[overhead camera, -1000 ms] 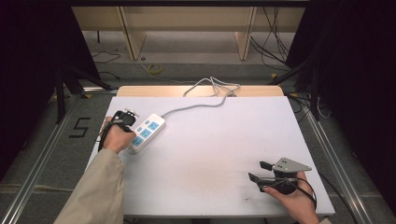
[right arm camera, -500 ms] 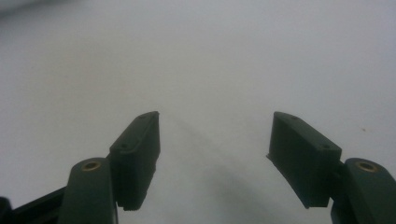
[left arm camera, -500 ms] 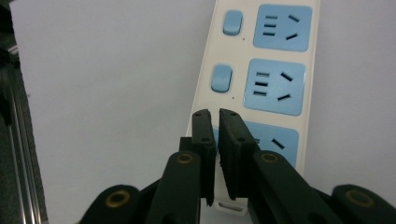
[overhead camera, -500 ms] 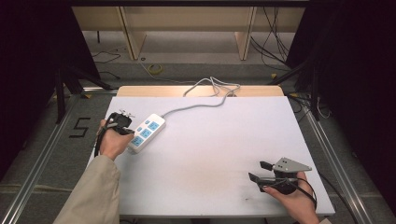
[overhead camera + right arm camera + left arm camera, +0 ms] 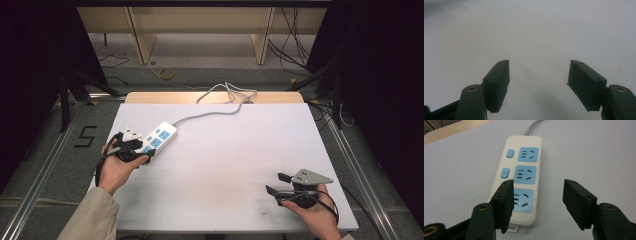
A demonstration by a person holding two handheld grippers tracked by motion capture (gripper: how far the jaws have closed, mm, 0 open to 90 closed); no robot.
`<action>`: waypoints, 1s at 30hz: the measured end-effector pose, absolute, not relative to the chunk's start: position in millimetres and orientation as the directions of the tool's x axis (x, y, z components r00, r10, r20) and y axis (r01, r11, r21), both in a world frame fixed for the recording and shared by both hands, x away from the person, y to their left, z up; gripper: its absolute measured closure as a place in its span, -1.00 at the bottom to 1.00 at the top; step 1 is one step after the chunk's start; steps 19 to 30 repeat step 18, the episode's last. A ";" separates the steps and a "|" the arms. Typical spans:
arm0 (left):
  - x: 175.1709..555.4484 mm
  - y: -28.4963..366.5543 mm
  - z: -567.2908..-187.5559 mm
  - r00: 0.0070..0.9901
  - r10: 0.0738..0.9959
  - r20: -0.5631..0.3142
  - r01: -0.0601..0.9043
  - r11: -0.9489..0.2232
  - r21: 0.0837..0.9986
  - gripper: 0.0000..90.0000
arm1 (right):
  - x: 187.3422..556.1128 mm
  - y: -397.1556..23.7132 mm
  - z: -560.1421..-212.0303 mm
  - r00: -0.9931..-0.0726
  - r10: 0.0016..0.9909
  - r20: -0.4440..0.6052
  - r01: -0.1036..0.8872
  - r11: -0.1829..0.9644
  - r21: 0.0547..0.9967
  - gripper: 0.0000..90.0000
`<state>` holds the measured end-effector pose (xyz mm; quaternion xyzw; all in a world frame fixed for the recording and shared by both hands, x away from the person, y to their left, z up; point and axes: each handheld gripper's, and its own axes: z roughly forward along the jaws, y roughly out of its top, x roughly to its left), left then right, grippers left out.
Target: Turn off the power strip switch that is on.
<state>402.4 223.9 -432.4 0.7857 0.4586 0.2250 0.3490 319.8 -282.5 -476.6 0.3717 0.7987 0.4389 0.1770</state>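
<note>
A white power strip (image 5: 159,138) with blue sockets lies at the table's left side, and its grey cable (image 5: 220,100) runs off over the far edge. My left gripper (image 5: 140,154) is open just short of the strip's near end. In the left gripper view the strip (image 5: 520,175) lies straight ahead, its nearest socket between and beyond the tips of the left gripper (image 5: 537,205), with nothing held. My right gripper (image 5: 276,183) rests open near the table's front right corner, and in its own view the right gripper (image 5: 537,75) stands open over bare white surface.
The white table top (image 5: 225,150) has a wooden strip (image 5: 150,97) along its far edge. Metal rails (image 5: 45,165) run along the floor on both sides, and a "5" mark (image 5: 86,136) sits on the floor at the left. Loose cables (image 5: 295,45) lie behind the table.
My left gripper has drawn back a little along the power strip toward the person's side. The right gripper has not moved.
</note>
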 end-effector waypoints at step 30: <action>328.9 182.9 -476.1 0.610 0.792 0.031 0.497 -0.413 0.763 -0.39 | 318.9 -281.3 -476.6 -0.664 0.746 0.048 0.438 0.336 0.834 -0.23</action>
